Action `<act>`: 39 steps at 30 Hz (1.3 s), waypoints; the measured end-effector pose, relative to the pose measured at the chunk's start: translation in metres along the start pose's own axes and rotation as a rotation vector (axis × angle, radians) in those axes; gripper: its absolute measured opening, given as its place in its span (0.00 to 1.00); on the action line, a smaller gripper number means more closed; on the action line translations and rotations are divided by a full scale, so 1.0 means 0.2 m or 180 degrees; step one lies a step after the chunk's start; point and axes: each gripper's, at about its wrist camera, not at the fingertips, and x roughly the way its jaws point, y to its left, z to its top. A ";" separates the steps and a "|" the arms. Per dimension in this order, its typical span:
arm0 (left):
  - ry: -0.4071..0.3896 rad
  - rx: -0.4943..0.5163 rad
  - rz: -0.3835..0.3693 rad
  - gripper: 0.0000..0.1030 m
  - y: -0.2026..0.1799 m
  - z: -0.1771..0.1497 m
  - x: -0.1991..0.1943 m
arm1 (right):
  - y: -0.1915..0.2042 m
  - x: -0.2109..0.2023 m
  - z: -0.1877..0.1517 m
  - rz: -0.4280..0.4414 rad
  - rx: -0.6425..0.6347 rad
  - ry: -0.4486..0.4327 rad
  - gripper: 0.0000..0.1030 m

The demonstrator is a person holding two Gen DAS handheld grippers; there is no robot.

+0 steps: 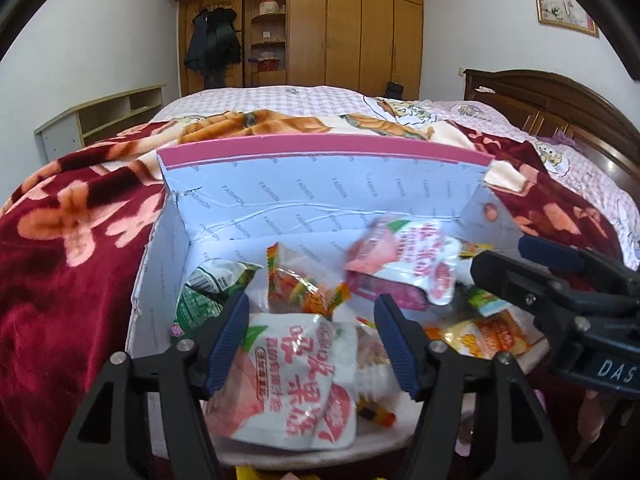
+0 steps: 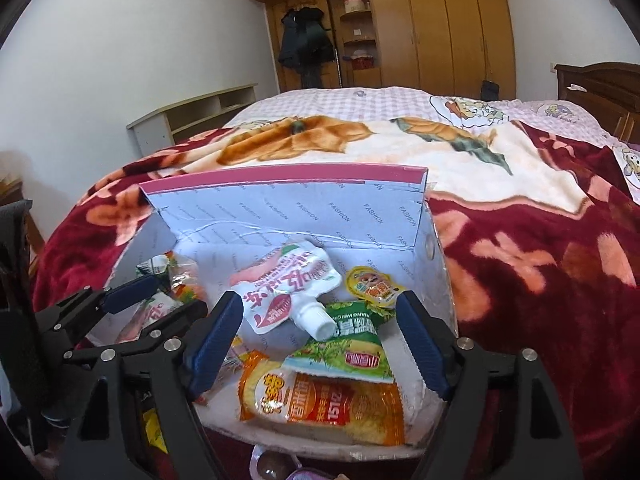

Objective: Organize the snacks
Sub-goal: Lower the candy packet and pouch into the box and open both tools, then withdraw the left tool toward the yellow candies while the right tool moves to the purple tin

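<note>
Over snack box [image 1: 280, 184], both tongs [image 1: 314, 340] [image 2: 320, 340] hover w/ jaws spread.

Glossy plastic jelly pouch [image 2: 286, 286] and orange snack packet [image 2: 324, 400]; matt printed cardboard box [image 2: 288, 210]; plush fleece blanket [image 2: 540, 264]; varnished wooden wardrobe [image 2: 440, 24], upper frame.

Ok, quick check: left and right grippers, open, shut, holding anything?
Left gripper: open, holding nothing, above a pink-and-white jelly pouch in the box.
Right gripper: open, holding nothing, over the snacks.
</note>
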 end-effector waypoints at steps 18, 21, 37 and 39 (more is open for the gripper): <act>-0.0224 -0.0153 -0.0045 0.77 0.04 -0.15 -0.43 | 0.02 -0.35 -0.20 0.0042 0.0018 -0.0156 0.79; -0.0213 -0.0213 -0.0031 0.77 0.06 -0.22 -0.47 | 0.03 -0.40 -0.26 0.0165 0.0044 -0.0124 0.79; 0.0070 -0.0206 0.0270 0.77 0.16 -0.43 -0.36 | -0.01 -0.38 -0.54 -0.0081 0.0296 0.0062 0.79; 0.0134 -0.0150 0.0305 0.77 0.16 -0.45 -0.32 | -0.03 -0.36 -0.56 -0.0133 0.0354 0.0104 0.79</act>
